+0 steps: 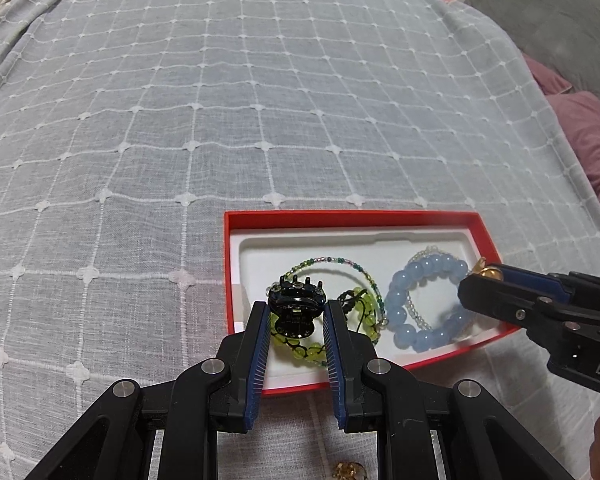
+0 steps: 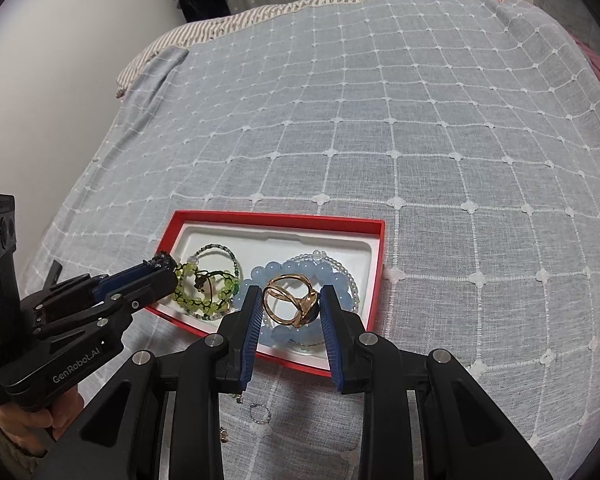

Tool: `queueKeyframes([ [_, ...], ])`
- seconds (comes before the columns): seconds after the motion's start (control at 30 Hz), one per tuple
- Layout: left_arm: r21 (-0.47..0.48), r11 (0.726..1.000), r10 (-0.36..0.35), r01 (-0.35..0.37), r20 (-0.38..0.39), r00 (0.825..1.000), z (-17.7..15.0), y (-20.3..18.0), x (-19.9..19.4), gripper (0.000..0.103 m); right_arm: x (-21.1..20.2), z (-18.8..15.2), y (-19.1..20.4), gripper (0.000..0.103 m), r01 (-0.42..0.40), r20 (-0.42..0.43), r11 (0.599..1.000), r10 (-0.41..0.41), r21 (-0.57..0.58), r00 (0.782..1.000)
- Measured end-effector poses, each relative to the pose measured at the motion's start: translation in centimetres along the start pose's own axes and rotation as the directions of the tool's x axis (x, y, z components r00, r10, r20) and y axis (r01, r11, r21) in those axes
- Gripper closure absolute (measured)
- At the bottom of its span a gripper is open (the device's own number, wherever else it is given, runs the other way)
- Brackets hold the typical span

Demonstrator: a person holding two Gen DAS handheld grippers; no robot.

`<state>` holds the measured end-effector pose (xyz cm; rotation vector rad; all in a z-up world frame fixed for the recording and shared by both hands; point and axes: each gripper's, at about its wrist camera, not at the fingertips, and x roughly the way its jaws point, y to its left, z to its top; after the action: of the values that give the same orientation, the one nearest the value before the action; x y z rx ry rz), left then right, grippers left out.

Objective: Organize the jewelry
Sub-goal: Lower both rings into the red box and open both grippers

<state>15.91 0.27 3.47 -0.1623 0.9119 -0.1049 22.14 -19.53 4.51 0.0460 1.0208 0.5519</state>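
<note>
A red box with a white insert lies on the bed. Inside are a green bead bracelet, a thin multicolour bead strand and a blue bead bracelet. My left gripper is shut on a black claw hair clip, held over the box's left half. My right gripper is shut on a gold ring-shaped ornament, held above the blue bracelet.
A pale blue checked bedspread covers the bed. Small loose pieces lie on it near me: a gold item and a small bead ring. Pink and grey pillows sit at the right. A white wall is at the left.
</note>
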Motion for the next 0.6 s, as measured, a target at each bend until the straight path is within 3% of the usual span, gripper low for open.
queueKeyframes([
  [0.6, -0.005, 1.000, 0.010, -0.010, -0.005, 1.000, -0.05, 0.30, 0.47, 0.081, 0.37, 0.02, -0.42, 0.072, 0.008, 0.008, 1.000, -0.008, 0.018, 1.000],
])
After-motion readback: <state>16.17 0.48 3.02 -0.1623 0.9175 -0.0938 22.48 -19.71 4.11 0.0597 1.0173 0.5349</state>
